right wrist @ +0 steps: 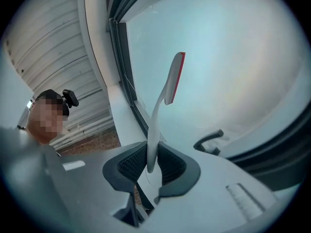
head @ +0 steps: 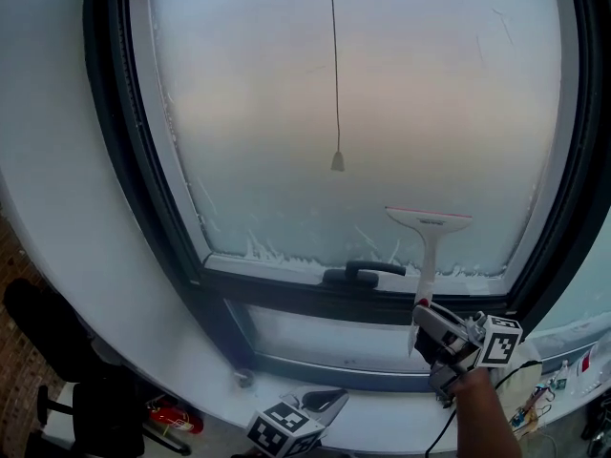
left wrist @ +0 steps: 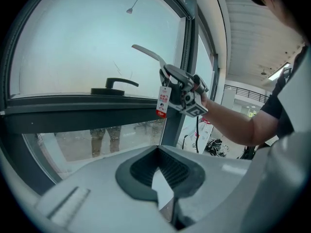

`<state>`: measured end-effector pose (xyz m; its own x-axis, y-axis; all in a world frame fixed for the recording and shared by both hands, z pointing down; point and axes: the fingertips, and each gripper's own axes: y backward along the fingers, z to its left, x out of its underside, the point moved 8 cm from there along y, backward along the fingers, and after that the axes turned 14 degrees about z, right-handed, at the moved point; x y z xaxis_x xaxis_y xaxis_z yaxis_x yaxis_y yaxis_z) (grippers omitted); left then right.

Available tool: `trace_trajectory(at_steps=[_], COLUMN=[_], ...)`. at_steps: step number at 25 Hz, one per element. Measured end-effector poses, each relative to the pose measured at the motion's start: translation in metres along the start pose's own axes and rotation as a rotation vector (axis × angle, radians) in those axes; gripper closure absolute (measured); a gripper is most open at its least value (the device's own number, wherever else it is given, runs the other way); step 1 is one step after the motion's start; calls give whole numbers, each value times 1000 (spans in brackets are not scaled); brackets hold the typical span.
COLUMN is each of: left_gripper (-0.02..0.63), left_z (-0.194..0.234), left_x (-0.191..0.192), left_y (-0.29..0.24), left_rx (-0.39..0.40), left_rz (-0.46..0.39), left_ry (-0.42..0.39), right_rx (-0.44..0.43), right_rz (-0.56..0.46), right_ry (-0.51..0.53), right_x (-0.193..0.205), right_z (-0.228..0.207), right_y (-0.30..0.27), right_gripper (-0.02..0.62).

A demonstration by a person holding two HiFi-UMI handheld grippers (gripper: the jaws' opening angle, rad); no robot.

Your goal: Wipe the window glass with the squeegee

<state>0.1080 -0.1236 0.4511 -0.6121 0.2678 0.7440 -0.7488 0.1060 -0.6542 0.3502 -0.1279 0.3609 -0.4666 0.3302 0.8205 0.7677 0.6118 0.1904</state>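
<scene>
Right gripper view: squeegee [right wrist: 159,108] in tool [right wrist: 150,165]

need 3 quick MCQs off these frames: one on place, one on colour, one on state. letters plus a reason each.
1. Where on the window does the black handle sit?
A) along its bottom edge
B) along its top edge
C) on its right edge

2. What colour is the strip along the squeegee blade?
A) blue
B) red
C) green

3. What is the right claw doing?
A) open, empty
B) shut on nothing
C) shut on the squeegee

1 A: it lies low on the sash, left of the squeegee's shaft.
2 B: the right gripper view shows a red edge.
3 C: it clamps the white shaft; the left claw is shut and empty.
</scene>
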Motion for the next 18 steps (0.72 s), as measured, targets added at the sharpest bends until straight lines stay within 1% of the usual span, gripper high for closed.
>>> trace_trajectory(at_steps=[4, 8, 13, 18], left_gripper=[606, 606, 606, 606], left_z=[-7, -13, -24, -31], left_x=[-3, -9, -20, -30], left_y=[-15, -21, -26, -31], left_rx=[7, -2, -14, -18], left_rz=[5, 2, 9, -7], left_ry=[-32, -31, -4, 0], right_rx=[-25, -38, -53, -45], right_rz=[4, 15, 16, 15], right_ry=[83, 144, 190, 234], right_x=[-43, -78, -110, -137], right_z=[15, 23, 32, 39], right_y=[9, 11, 14, 20], right_gripper=[509, 509, 510, 510])
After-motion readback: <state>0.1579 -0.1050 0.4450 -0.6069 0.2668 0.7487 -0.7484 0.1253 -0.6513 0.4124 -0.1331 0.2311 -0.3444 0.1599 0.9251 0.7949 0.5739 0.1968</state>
